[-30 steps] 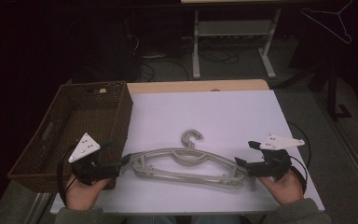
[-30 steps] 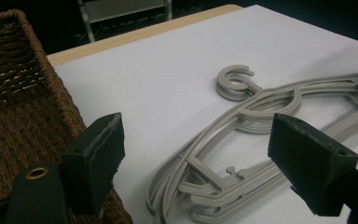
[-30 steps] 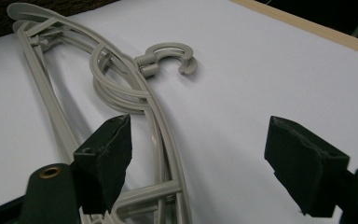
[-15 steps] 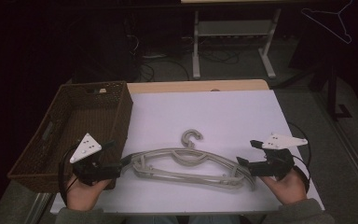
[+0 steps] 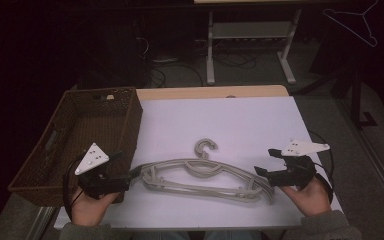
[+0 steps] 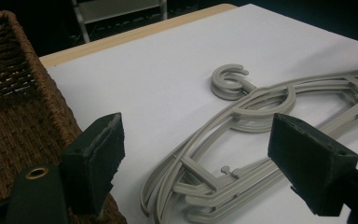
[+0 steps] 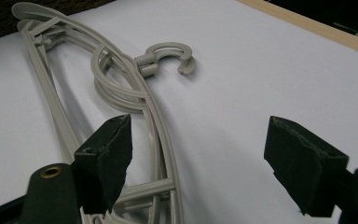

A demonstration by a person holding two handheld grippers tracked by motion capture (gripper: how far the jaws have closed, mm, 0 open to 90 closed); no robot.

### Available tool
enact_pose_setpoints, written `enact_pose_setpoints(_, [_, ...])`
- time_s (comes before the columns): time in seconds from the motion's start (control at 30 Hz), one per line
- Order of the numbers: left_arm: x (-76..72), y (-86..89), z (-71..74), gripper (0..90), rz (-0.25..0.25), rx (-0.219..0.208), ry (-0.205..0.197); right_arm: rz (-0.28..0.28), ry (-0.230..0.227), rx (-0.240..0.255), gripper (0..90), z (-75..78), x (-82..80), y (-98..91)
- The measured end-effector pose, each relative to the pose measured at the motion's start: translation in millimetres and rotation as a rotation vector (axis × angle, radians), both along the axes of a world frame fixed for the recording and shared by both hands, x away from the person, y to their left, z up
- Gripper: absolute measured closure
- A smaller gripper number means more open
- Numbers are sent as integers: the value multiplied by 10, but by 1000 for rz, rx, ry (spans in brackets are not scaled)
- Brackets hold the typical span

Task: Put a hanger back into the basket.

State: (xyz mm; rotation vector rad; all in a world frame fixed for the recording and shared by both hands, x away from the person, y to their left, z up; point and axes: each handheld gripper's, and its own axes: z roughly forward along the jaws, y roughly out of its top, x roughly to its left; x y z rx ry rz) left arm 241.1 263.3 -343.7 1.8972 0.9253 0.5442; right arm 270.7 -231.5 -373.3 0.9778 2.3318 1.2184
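While both grippers stand wide, holding nothing, hangers point(image 5: 202, 175) lie stacked flat on sheet point(image 5: 240, 125) between them: one end just ahead of left gripper point(image 5: 130, 175), other end by right gripper point(image 5: 261, 172).

Risk, as judgement: pads closing on single arm could lift top hanger alone, or stack could slide on smooth sheet; uneven pull could twist it.

Gripper views show at least two nested hangers point(image 6: 242, 140), hooks point(image 7: 168, 58) overlapped; high view shows basket point(image 5: 80, 135) beside left gripper.
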Motion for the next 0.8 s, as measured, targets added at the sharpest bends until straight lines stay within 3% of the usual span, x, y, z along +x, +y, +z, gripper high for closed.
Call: enact_pose_setpoints(0.8, [63,-159,-19,194,-53,11,8,41,30,-36,258,0,86,68])
